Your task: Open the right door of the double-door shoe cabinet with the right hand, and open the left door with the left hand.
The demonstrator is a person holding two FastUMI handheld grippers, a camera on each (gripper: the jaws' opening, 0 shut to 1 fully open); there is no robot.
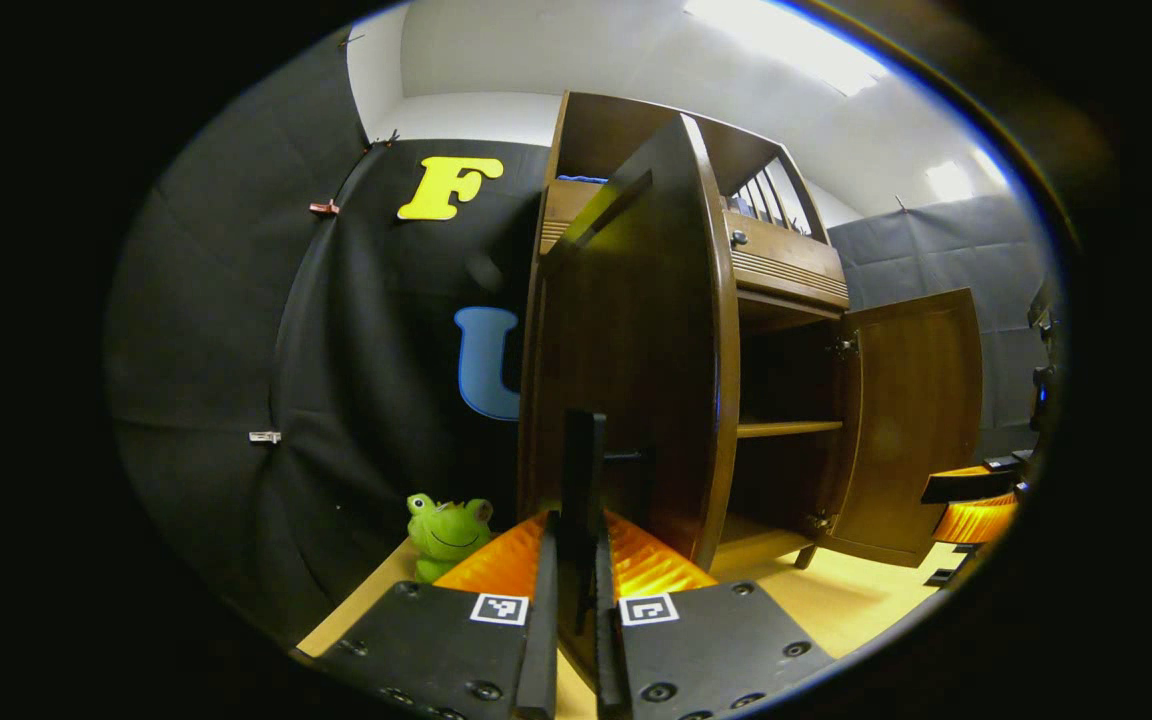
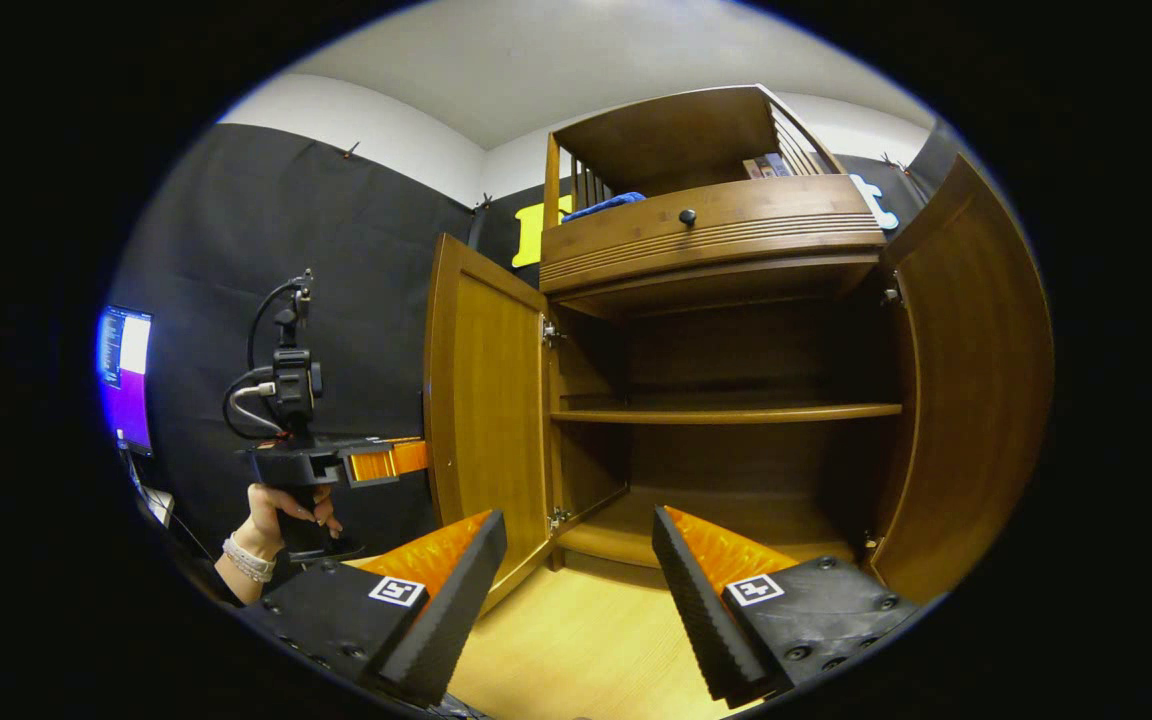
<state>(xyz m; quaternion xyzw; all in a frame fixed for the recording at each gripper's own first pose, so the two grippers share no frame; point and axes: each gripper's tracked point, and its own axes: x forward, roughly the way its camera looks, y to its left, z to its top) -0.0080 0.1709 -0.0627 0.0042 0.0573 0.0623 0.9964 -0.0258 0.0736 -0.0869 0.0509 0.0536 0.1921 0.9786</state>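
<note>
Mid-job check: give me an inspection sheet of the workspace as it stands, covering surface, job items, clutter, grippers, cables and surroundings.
Surface: pale wooden tabletop under the cabinet, bare in front.
Job's things: shoe cabinet with both doors swung open; left door, right door; shelf inside looks empty.
Clutter: green frog toy beside the cabinet; blue cloth on the upper tier.
Grippers: left gripper jaws closed on the left door's edge; right gripper jaws wide apart, holding nothing.
Cables: black cable looping on top of the left gripper.
Surroundings: black cloth wall, lit screen at the far side, ceiling lights.
</note>
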